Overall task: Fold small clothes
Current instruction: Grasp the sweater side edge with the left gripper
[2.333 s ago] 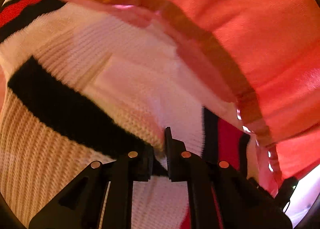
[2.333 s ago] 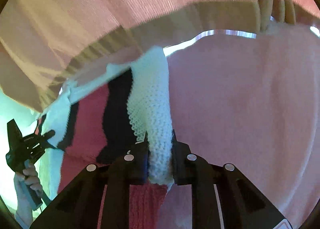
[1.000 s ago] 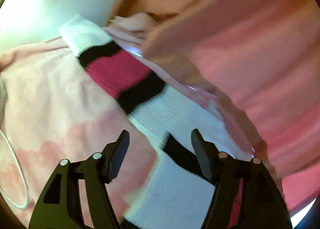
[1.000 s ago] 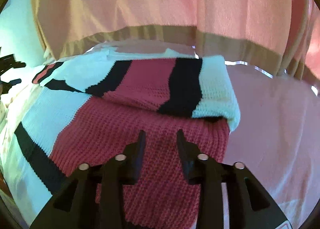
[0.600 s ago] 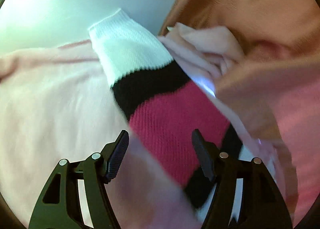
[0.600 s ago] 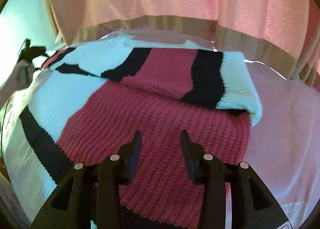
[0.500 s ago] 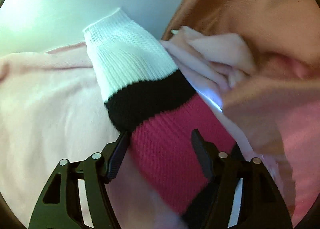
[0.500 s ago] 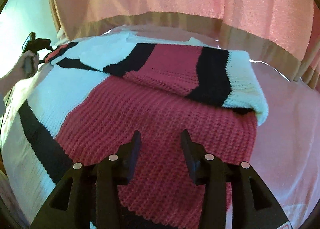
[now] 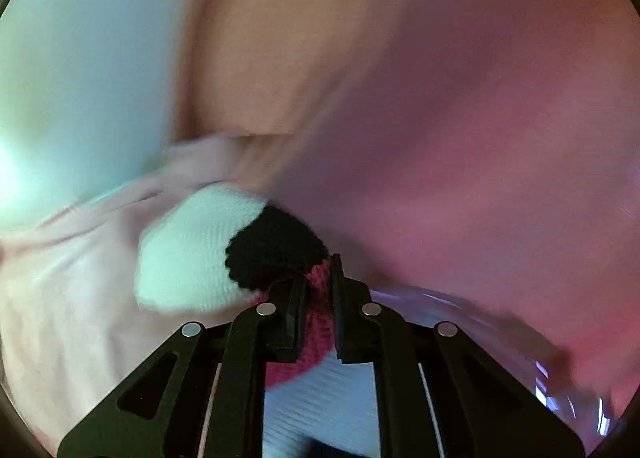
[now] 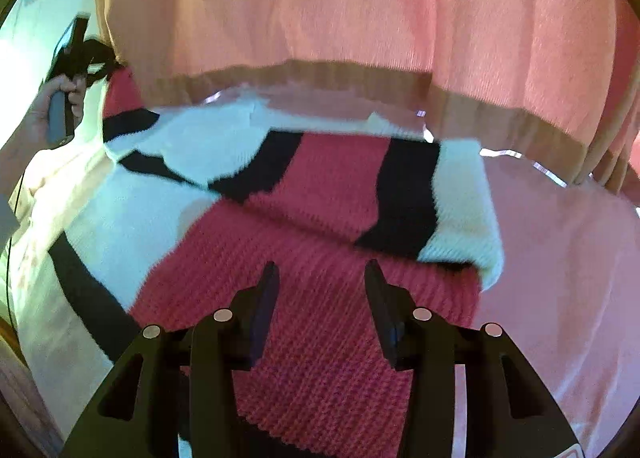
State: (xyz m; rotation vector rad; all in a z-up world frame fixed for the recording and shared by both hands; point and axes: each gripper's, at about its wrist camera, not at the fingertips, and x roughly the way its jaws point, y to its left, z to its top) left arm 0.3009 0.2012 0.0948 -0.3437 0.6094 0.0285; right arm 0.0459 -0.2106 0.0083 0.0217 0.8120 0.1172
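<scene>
Sweater (image 10: 320, 258) sleeve pinched in L tongs (image 9: 318, 290); R tongs (image 10: 320, 278) open.

Right claw (image 10: 318, 298) jaws apart, clear above sweater (image 10: 320, 258); pink curtain (image 10: 340, 17) blocks the far side, bare sheet (image 10: 560, 258) free rightward.

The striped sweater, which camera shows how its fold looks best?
The right wrist view. There the striped sweater lies spread on the pink sheet, one sleeve folded across its body, below the open right gripper. The left wrist view shows only the other sleeve's cuff, blurred, pinched in the left gripper.
</scene>
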